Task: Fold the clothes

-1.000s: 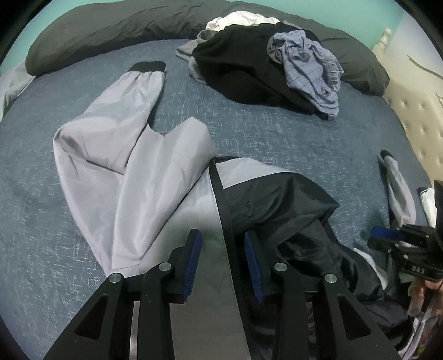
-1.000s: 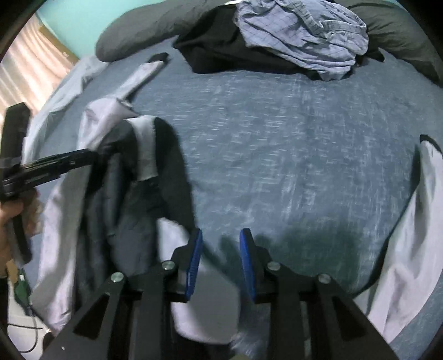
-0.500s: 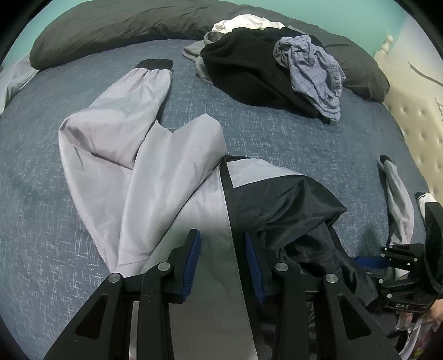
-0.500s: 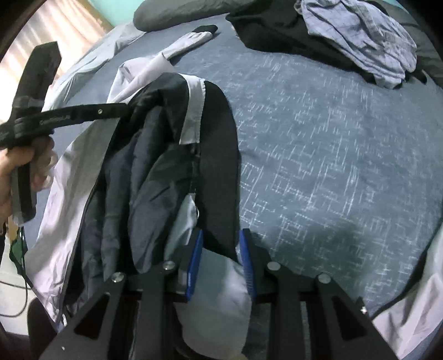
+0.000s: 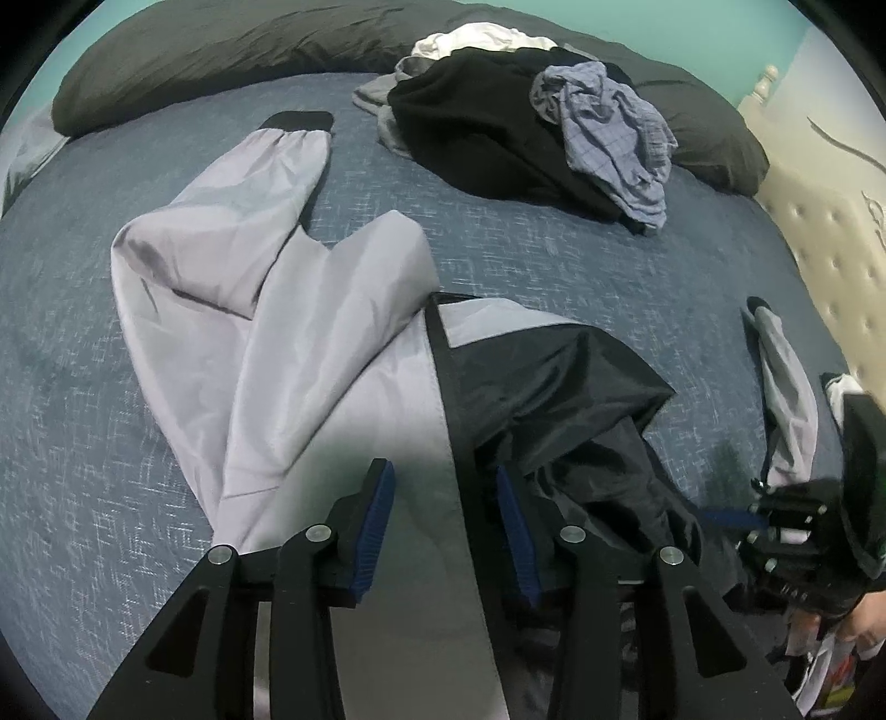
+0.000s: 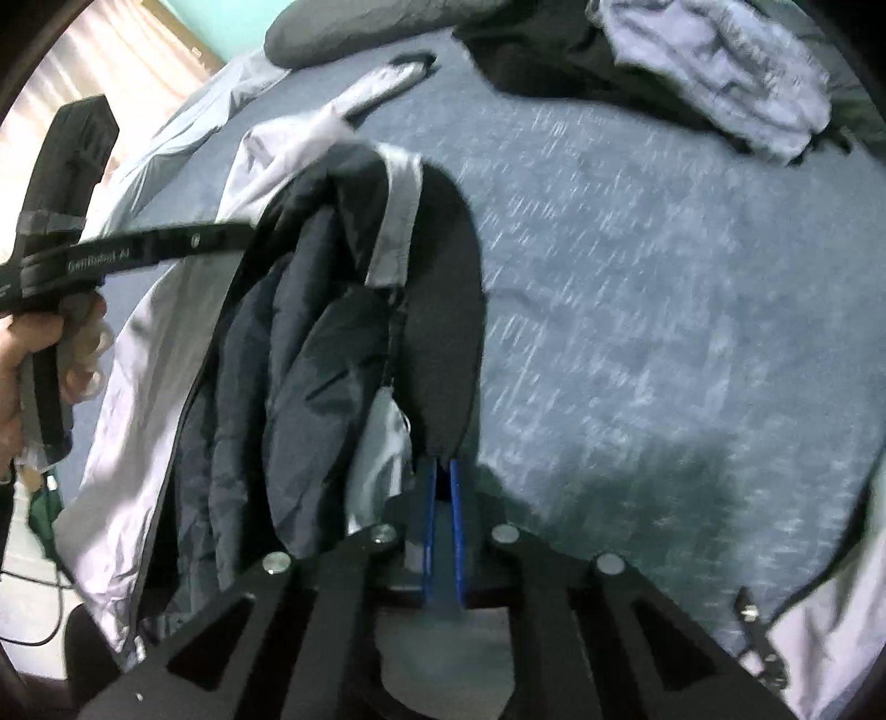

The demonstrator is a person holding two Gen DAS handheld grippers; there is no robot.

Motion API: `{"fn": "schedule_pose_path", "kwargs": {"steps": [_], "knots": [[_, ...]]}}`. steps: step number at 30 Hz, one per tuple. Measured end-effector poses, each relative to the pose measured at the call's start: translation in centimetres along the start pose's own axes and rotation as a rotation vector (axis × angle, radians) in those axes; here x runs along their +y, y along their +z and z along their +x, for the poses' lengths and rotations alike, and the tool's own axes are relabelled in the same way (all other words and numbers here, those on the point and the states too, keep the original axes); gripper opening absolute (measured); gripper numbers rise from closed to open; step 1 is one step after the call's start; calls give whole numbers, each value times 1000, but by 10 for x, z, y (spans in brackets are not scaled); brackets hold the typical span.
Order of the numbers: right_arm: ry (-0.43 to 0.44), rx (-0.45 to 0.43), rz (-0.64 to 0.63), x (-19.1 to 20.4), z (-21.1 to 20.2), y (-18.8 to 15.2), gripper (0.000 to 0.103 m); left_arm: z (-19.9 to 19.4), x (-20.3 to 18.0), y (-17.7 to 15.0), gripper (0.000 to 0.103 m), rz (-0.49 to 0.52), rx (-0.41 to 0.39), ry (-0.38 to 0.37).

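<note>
The only writing I can half read is pale lettering along the side of my left gripper (image 6: 166,249) as my right camera sees it; the blur leaves something like "GenRobot AI", and I would not swear to it. In my left camera small pale marks sit on the body of my right gripper (image 5: 725,518), too small to read.

My left jaws are spreading, blue pads (image 5: 376,520) apart; the pale grey panel and black zip band of the jacket (image 5: 343,354) lie between them, and the pads do not press on it. My right jaws are pressed almost together, pinching a dark edge of that same jacket right at the pad tips (image 6: 441,482).

The jacket lies on the blue-grey bedspread (image 5: 554,255), grey outside, dark lining turned up on its right half. My left camera alone shows one sleeve stretched out to its black cuff (image 5: 299,119), the other sleeve (image 5: 786,387) near the cream tufted headboard (image 5: 830,266), and the whole pile of clothes (image 5: 498,138) by the dark pillows (image 5: 221,50). My right camera alone shows my left hand (image 6: 33,354) wrapped round its handle, and the bunched lining hanging below my left gripper, where the lining hides whether it touches
</note>
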State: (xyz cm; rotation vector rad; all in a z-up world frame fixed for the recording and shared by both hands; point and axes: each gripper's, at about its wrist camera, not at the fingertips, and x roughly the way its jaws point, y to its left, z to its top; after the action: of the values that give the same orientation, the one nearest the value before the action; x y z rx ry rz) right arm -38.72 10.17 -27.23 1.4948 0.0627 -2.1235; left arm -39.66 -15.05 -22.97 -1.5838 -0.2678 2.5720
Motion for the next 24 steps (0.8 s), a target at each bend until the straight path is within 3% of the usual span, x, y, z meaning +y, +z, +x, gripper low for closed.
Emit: {"fn": "schedule_pose_path", "kwargs": {"steps": [9, 11, 12, 18, 24], "knots": [[-303, -198, -100, -1, -69, 21, 3, 13, -5, -3, 42, 1, 30, 15], [-344, -224, -118, 3, -73, 28, 3, 15, -4, -4, 35, -3, 28, 21], [-364, -235, -127, 5, -76, 32, 3, 16, -4, -4, 26, 0, 30, 23], [-410, -258, -126, 5, -87, 36, 3, 16, 1, -3, 15, -5, 30, 9], [-438, -288, -105, -1, -96, 50, 3, -11, 8, 2, 13, -24, -32, -37]]}}
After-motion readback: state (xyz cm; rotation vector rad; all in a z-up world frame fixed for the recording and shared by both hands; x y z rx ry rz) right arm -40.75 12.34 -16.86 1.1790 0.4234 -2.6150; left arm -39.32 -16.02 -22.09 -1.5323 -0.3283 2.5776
